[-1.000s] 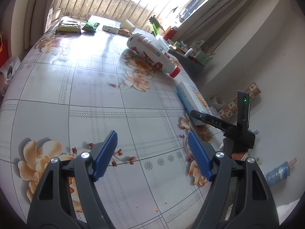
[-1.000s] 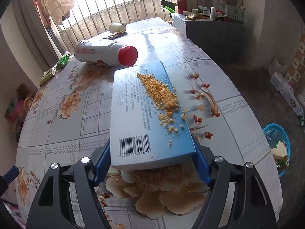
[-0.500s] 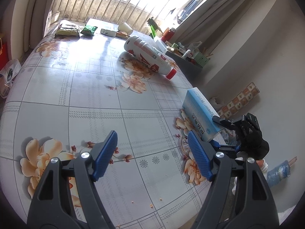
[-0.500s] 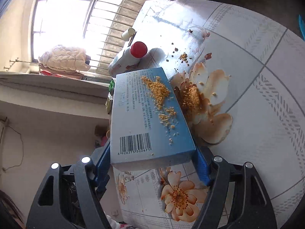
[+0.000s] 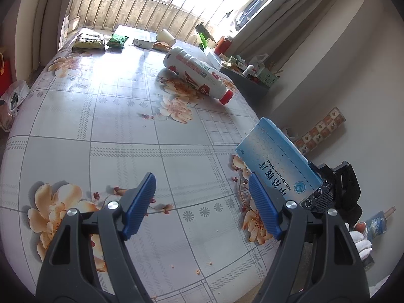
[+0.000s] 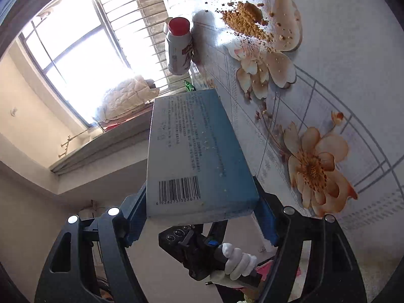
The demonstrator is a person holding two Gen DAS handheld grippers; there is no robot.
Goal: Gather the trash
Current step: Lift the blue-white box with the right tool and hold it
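The right gripper (image 6: 202, 217) pinches a blue box (image 6: 194, 156) between its two blue pads, one pad on each long side, near the end with the bar code. In the right wrist view the whole picture is turned on its side: the flowered table (image 6: 353, 101) runs down the right of the frame, and the box sticks up toward the middle, lifted off the table. A pile of brown crumbs (image 6: 245, 22) lies on the table at the top of that frame, well apart from the box. A white bottle with a red cap (image 6: 178, 48) lies on its side near the top middle. Low in the same frame, a hand in a white glove (image 6: 237, 265) holds the handle of the other gripper. In the left wrist view, the left gripper (image 5: 202, 207) points down at the table with its claw spread wide and nothing between the pads. It hangs over a bare part of the table (image 5: 101, 126) in the lower middle. The blue box (image 5: 277, 164) shows at the right of that frame, tilted, beside the table's edge.
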